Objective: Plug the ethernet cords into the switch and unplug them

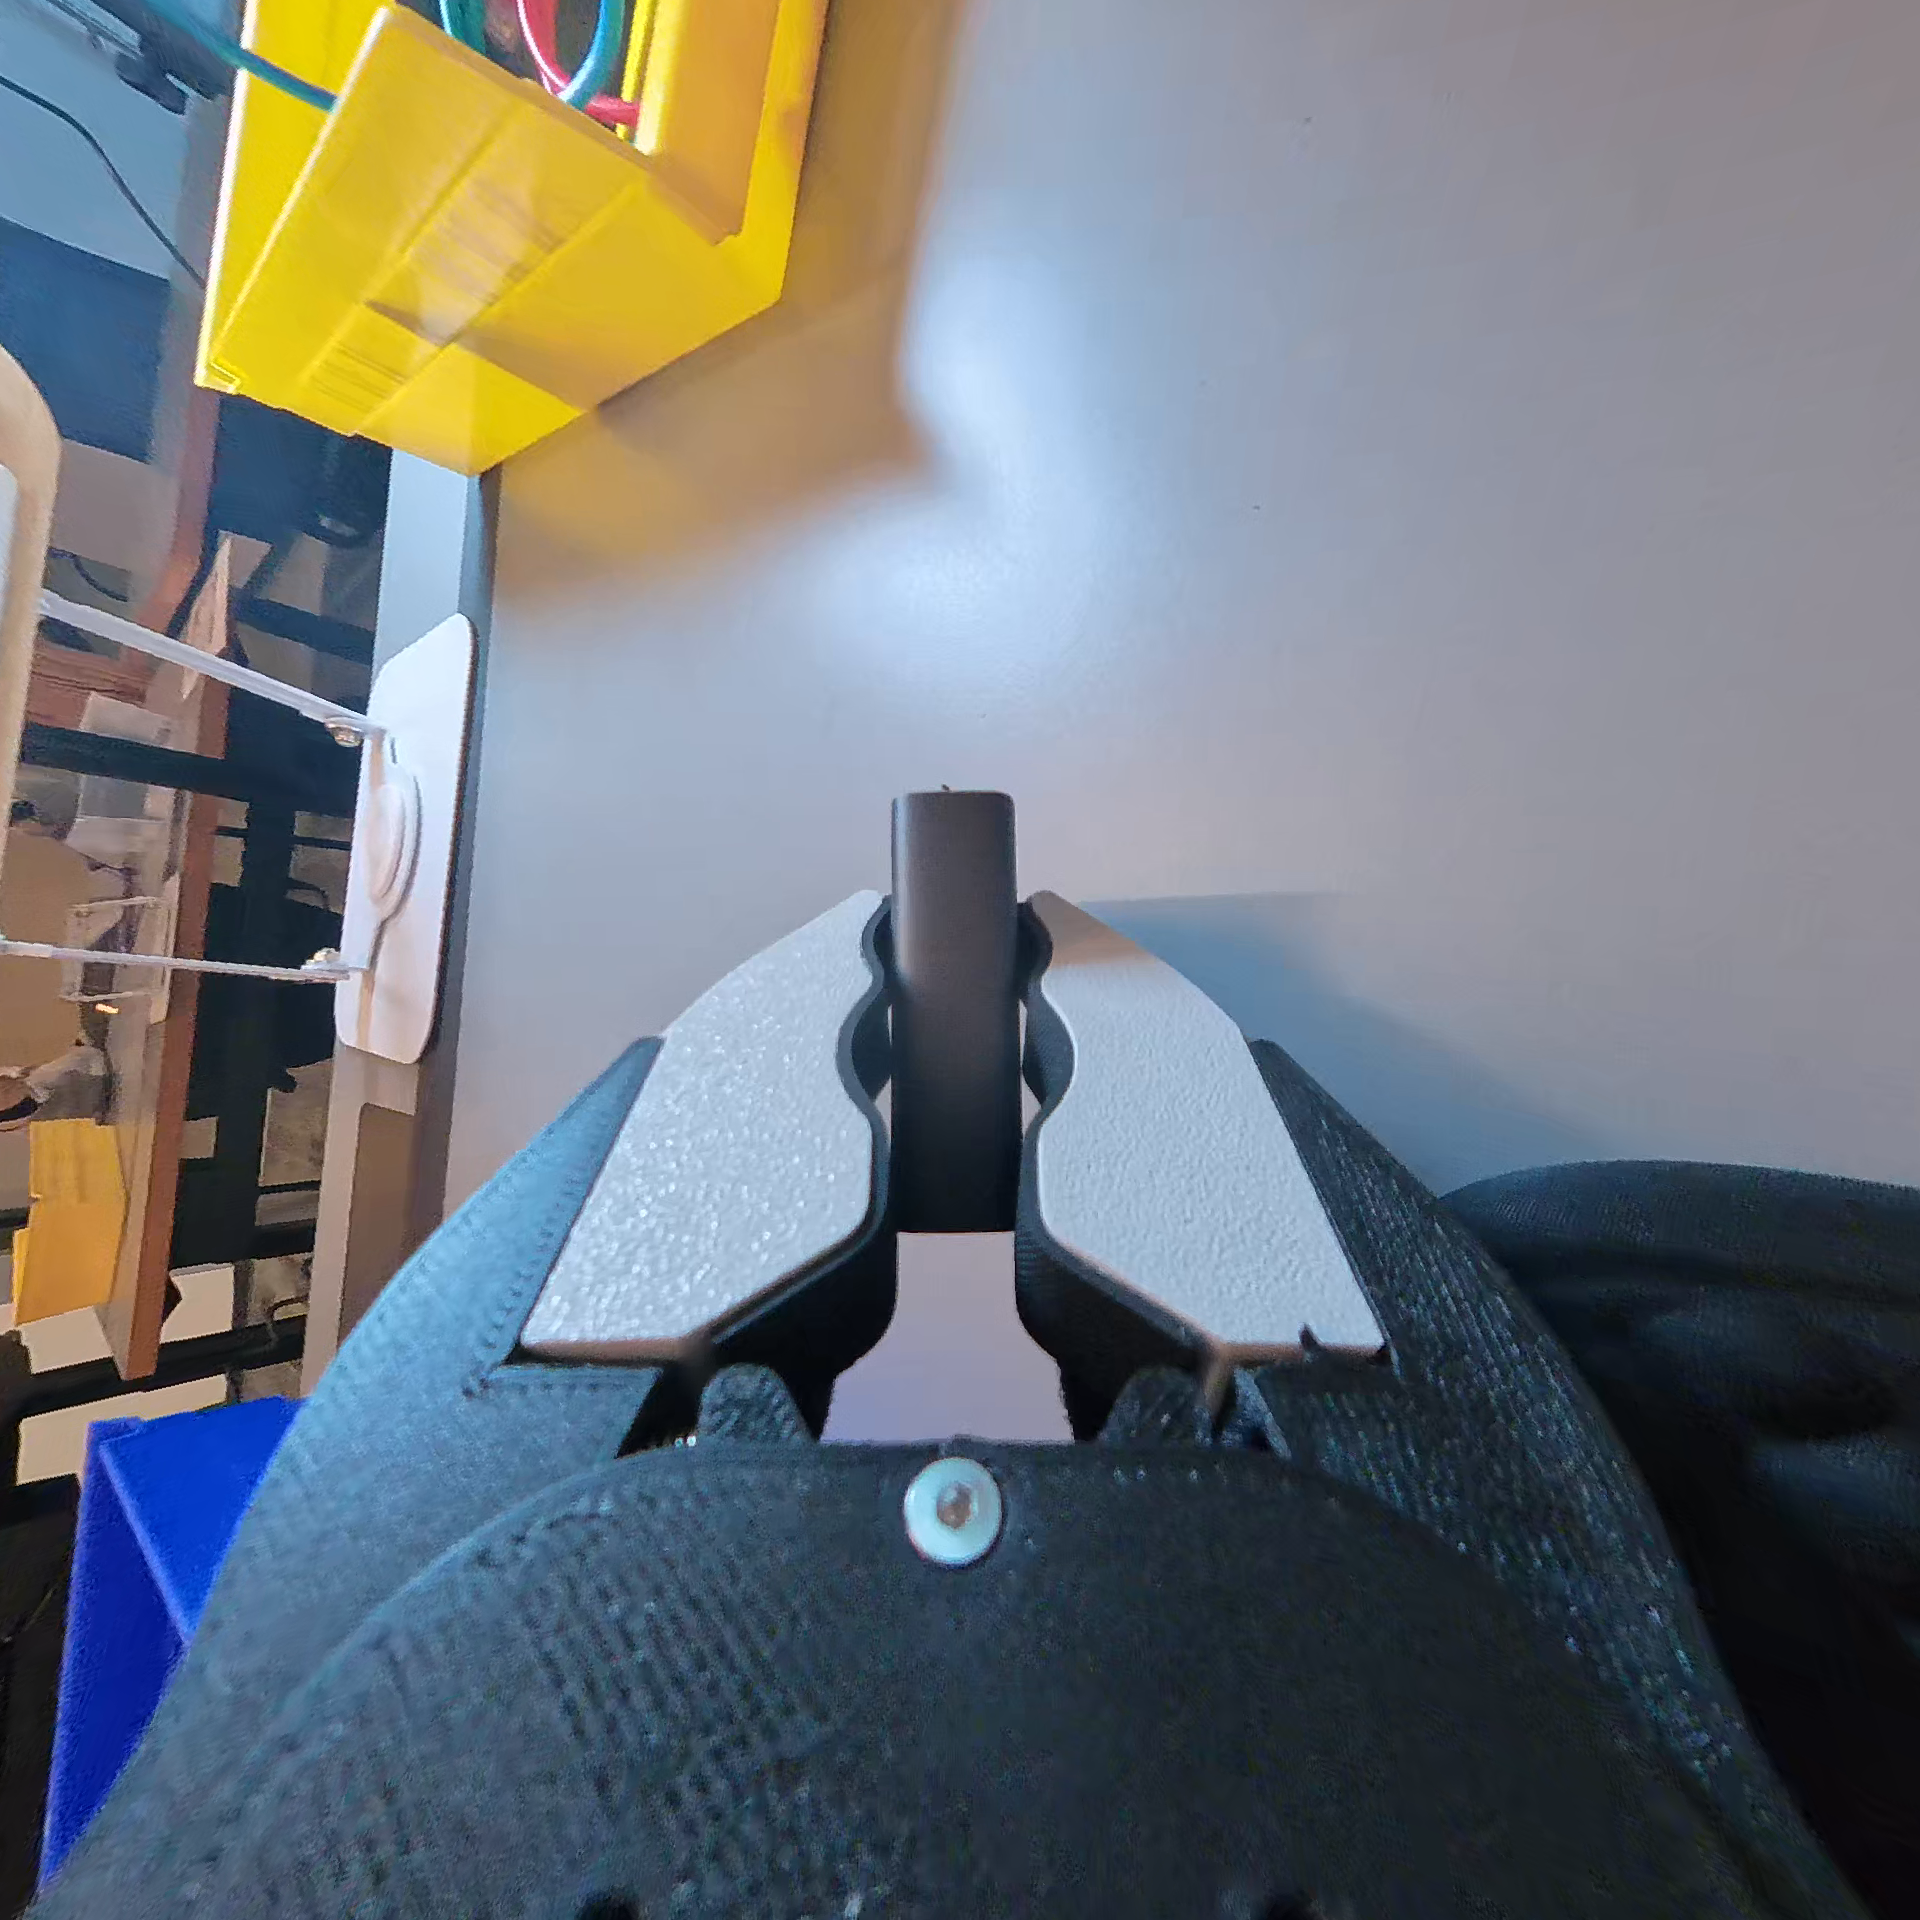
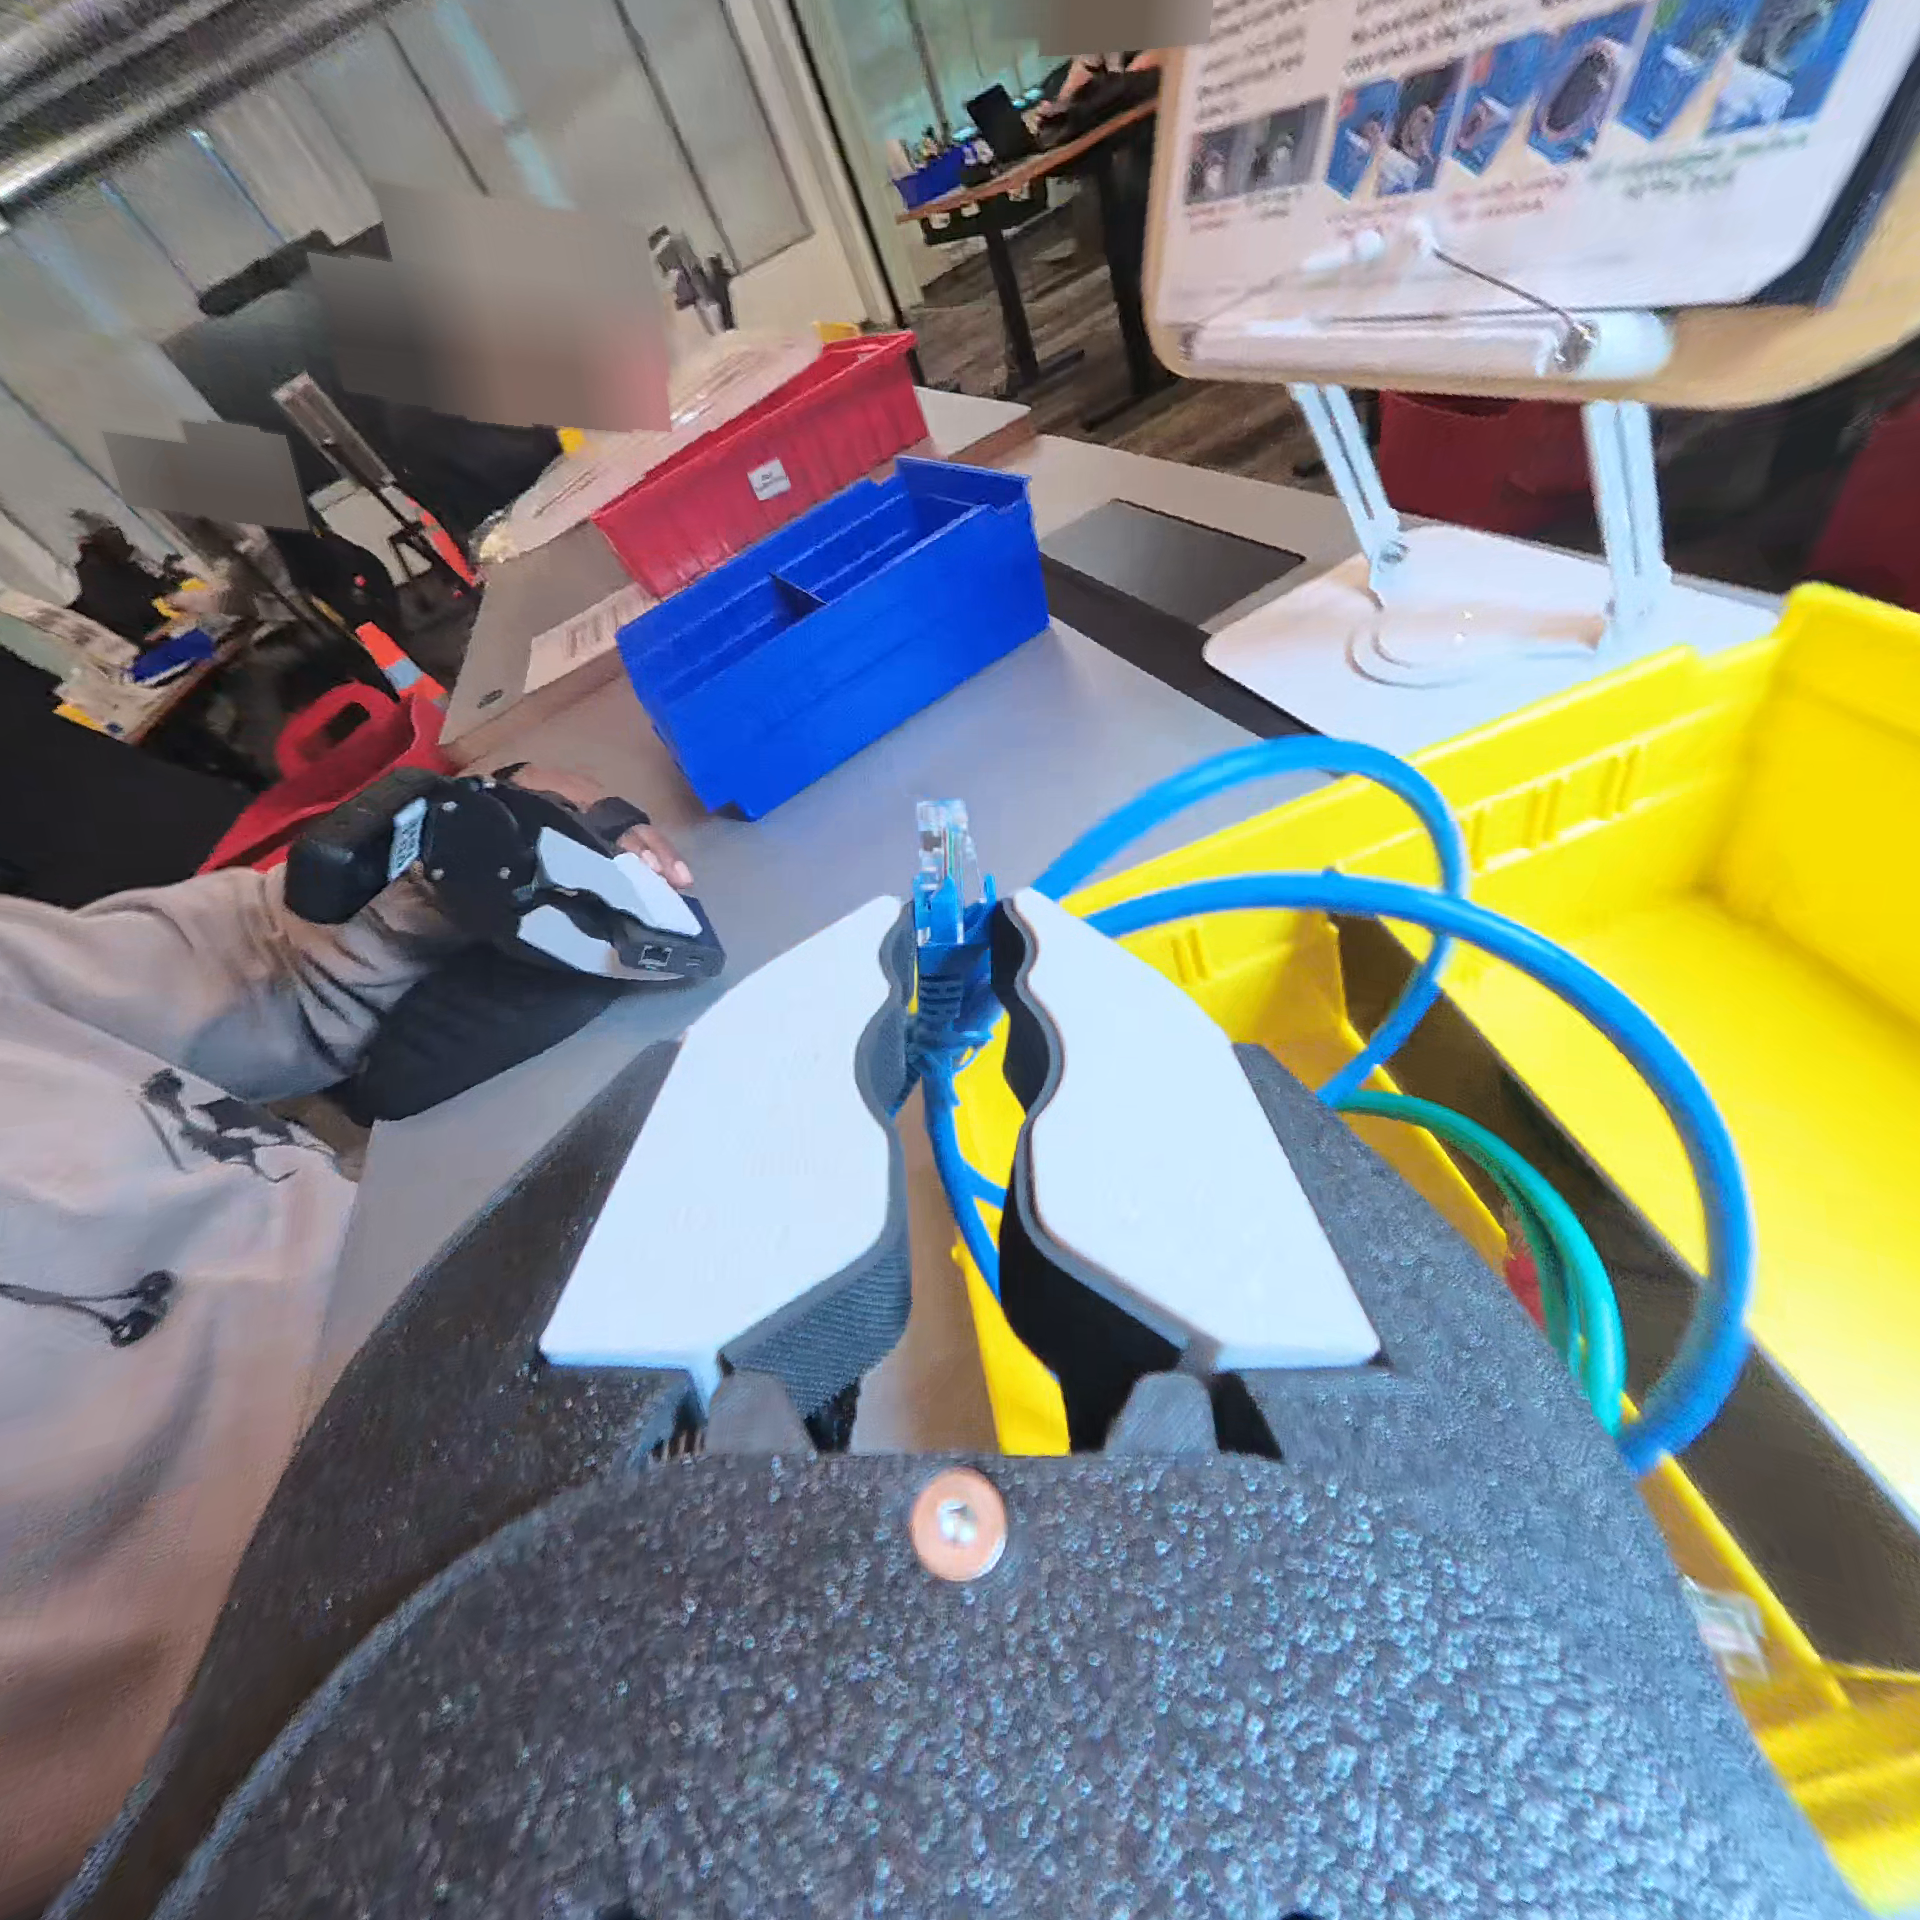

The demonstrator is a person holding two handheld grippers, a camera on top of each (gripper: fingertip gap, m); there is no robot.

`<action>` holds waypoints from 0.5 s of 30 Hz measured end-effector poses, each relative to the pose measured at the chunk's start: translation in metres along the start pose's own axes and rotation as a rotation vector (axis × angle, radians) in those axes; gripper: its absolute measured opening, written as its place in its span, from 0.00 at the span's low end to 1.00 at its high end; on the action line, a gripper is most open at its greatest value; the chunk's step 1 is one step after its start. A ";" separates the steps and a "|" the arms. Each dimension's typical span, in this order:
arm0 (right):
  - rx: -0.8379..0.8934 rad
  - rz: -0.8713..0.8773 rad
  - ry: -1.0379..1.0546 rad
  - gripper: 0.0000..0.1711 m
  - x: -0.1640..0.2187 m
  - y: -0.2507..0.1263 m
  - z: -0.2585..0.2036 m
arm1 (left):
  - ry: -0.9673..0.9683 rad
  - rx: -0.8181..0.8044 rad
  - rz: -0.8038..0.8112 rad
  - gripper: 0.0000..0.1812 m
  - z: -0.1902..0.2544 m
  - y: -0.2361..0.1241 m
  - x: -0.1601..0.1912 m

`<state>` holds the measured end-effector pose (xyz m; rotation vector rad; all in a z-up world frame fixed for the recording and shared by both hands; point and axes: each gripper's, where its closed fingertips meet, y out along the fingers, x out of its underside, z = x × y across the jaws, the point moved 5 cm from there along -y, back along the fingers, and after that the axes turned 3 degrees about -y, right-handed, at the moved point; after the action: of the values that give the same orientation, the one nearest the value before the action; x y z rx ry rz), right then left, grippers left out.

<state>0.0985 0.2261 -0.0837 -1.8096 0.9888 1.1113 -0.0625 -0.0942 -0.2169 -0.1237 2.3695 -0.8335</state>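
My left gripper [image 1: 953, 925] is shut on the small dark switch [image 1: 953, 987], held edge-on over the grey table. In the right wrist view the left gripper [image 2: 665, 940] rests on the table at the left with the switch [image 2: 665, 954], its port side facing right. My right gripper [image 2: 948, 914] is shut on the blue ethernet cord [image 2: 1558, 935] just behind its clear plug [image 2: 943, 836], which points up and forward. The cord loops back into the yellow bin [image 2: 1621, 790], where green and red cords [image 2: 1548, 1216] lie.
A blue bin [image 2: 842, 623] and a red bin [image 2: 769, 468] stand beyond the plug on the grey table [image 2: 935, 748]. A white stand [image 2: 1455, 613] holding a printed sheet is at the back right. The yellow bin [image 1: 488, 239] and the stand's base [image 1: 400, 831] show in the left wrist view. My hands' fingertips stand some 35 centimetres from each other.
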 end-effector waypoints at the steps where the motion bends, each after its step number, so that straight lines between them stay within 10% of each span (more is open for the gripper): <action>1: 0.037 -0.011 0.004 0.09 0.001 0.001 0.005 | 0.000 0.006 -0.005 0.12 0.001 0.002 0.001; 15: 0.440 -0.756 -0.701 0.08 0.040 0.081 -0.025 | 0.017 0.032 -0.021 0.12 0.010 0.005 0.001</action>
<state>0.0468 0.1629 -0.1297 -1.1211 0.0791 0.8392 -0.0568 -0.0955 -0.2262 -0.1286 2.3732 -0.8852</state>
